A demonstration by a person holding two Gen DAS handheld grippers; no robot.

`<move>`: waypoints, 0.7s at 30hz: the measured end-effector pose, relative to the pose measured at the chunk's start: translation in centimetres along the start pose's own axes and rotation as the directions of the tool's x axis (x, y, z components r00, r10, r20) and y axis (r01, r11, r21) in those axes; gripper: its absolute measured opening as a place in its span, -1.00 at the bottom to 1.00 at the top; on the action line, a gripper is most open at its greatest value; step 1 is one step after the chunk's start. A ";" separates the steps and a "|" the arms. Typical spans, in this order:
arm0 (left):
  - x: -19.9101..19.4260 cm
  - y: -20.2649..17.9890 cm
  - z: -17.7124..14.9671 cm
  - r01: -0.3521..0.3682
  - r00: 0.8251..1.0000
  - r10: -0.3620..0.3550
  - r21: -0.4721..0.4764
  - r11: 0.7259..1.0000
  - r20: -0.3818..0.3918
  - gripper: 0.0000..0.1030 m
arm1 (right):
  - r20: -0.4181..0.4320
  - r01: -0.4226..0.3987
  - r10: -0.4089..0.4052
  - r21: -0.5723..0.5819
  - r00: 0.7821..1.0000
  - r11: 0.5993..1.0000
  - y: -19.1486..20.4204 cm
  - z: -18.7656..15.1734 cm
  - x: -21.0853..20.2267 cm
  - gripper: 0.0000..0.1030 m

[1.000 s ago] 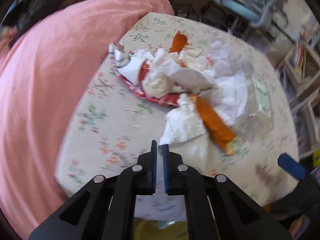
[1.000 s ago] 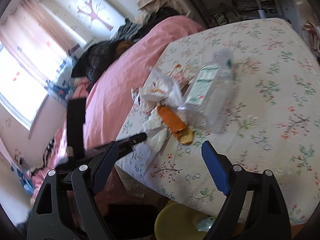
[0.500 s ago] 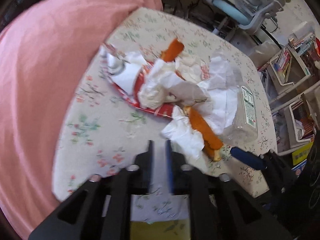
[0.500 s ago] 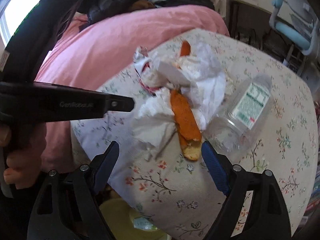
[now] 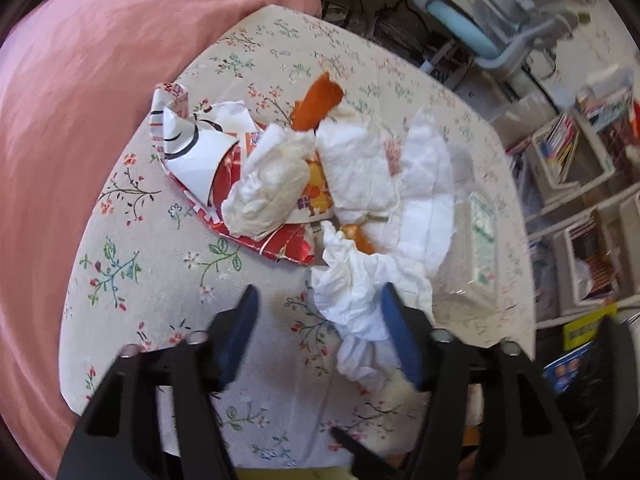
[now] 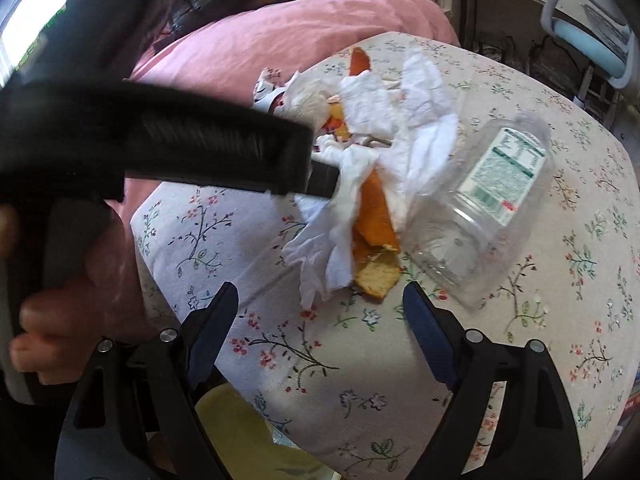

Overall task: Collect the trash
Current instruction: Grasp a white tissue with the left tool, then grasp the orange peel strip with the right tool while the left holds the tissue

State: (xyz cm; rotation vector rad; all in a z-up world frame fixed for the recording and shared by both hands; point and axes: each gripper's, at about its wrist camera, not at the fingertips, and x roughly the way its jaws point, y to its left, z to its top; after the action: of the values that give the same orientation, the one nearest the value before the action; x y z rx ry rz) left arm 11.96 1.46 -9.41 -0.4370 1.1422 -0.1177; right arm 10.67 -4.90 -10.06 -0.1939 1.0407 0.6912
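Far left, the pink bedding [image 5: 120, 80] crowds the floral table [image 5: 168, 292]. The left gripper [image 5: 316, 316] has just been opening, jaws now fairly wide over the crumpled tissue [image 5: 356, 292], one pad at its right flank, nothing pinched yet. Beyond it sit the red wrapper [image 5: 276, 246], orange peel [image 6: 374, 216] and, rightmost, the clear plastic bottle [image 6: 492, 196]. The right gripper [image 6: 320, 312] hangs wide and empty just short of the peel. Risks: both tools crowd one heap, so they may collide; a shallow pinch could tear the tissue or drag the peel off the edge. The yellow bin [image 6: 236, 432] below is mostly hidden, and the bottle blurs in the left view.
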 end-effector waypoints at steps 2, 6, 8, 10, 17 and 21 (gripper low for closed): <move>0.1 -0.2 -0.1 -0.011 1.000 0.011 -0.003 1.000 0.008 0.44 | -0.005 -0.004 0.004 -0.002 1.000 1.000 0.1 -0.1 0.2 0.58; 1.2 -0.9 0.0 -0.002 0.999 0.002 -0.011 1.000 -0.035 0.44 | -0.013 -0.009 0.009 0.013 1.000 1.000 0.0 -0.3 0.3 0.58; 1.0 -1.1 0.0 0.001 1.000 -0.002 -0.011 1.000 -0.023 0.49 | -0.012 -0.028 0.029 0.035 1.000 0.999 -0.5 -0.3 0.2 0.58; 1.2 -1.5 0.1 -0.029 0.999 0.029 0.015 0.999 -0.017 0.50 | -0.015 -0.036 0.037 0.043 0.999 0.998 -0.5 -0.4 0.2 0.58; 1.3 0.1 0.2 -0.054 0.998 0.054 0.012 0.998 -0.028 -0.73 | -0.011 -0.045 0.045 0.038 0.999 0.998 -0.3 -1.0 -0.6 0.58; -0.4 0.4 -0.3 -0.081 0.997 0.081 0.048 0.996 0.003 -0.80 | 0.016 -0.043 0.042 0.046 0.999 0.998 -0.5 -0.5 -0.8 0.58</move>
State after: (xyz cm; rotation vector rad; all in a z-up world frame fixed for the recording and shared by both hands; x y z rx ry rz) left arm 11.41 1.90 -9.31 -0.3477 1.1527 -0.0739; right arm 10.37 -5.84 -9.75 -0.1262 1.0480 0.7048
